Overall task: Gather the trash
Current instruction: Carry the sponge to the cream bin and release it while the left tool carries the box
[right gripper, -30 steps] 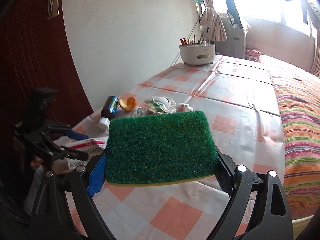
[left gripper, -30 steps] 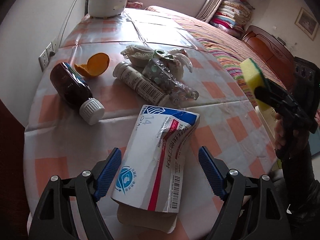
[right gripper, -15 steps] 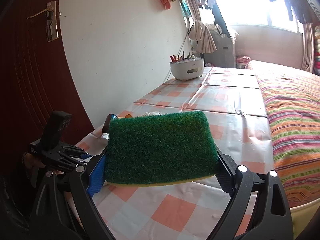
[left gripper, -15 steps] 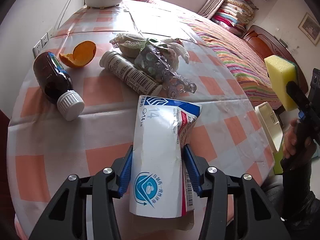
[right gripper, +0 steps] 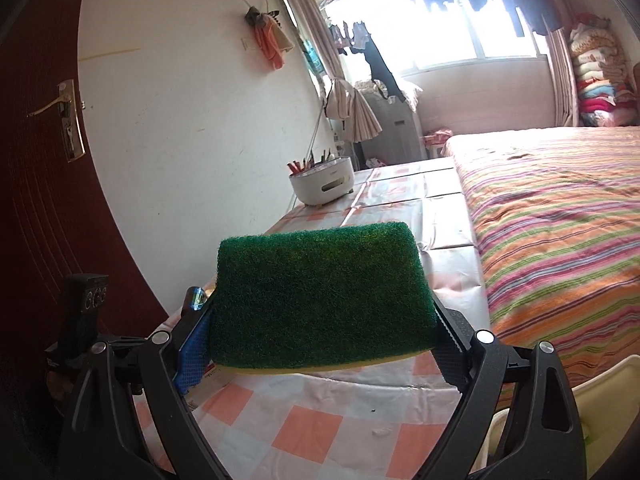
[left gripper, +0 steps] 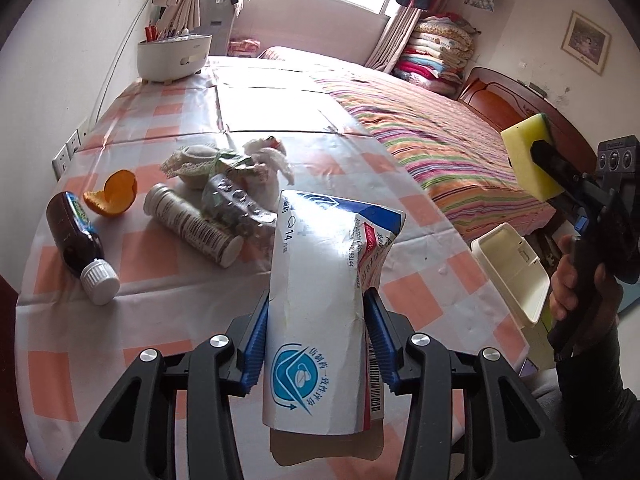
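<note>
The crumpled white, blue and red medicine box point(left gripper: 320, 312) sits clamped in my left jaws, lifted above the checked tabletop point(left gripper: 168, 120). My right jaws, spread wide, grip a green-topped yellow sponge point(right gripper: 320, 296).

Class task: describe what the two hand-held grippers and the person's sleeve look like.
Each hand-held gripper, left and right, has black plastic arms with silver rivets and ribbed blue pads. A dark sleeve covers the right forearm.

The medicine box point(left gripper: 320, 320) was glossy creased card; the sponge point(right gripper: 320, 300) rough fibre; the tablecloth point(left gripper: 160, 256) shiny plastic.
</note>
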### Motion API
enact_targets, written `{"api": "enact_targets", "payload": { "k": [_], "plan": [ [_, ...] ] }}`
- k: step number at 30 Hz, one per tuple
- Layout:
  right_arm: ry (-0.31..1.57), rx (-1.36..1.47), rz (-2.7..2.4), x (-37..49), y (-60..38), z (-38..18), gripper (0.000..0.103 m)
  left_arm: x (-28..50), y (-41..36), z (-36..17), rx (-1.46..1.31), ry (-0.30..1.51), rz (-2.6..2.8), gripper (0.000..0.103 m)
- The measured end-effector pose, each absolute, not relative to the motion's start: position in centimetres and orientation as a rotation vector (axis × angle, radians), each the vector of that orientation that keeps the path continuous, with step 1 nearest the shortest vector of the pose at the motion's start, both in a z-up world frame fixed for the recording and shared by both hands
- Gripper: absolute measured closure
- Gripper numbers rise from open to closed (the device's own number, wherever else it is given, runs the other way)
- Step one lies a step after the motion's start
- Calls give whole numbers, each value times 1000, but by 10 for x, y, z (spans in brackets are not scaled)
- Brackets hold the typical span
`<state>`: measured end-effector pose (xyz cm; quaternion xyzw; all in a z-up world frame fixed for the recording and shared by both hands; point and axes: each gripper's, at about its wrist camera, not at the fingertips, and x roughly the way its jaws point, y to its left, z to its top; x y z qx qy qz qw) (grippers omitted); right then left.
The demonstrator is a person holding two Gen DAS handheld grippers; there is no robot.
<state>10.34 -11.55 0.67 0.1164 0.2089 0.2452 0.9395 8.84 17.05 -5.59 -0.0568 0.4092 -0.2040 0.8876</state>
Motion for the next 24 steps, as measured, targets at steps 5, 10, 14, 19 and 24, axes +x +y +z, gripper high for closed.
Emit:
{"api": "enact_targets", "payload": {
  "k": [5,10,14,19,24],
  "plan": [
    [391,271,416,95,-148,8,16,89,139,-41,-125,797,-483,59],
    [371,278,325,84,-179,5,15,90,104,-31,-130,767,-549,59],
    [372,302,264,78,-202,0,15,89,76,-28,-126,768,-594,59],
    [385,309,111,68,-236,-8,15,87,42,-24,-112,766,-653,59],
    [414,301,-22,58,-263,-19,14,82,11,-23,-78,770,-708,59]
  ]
}}
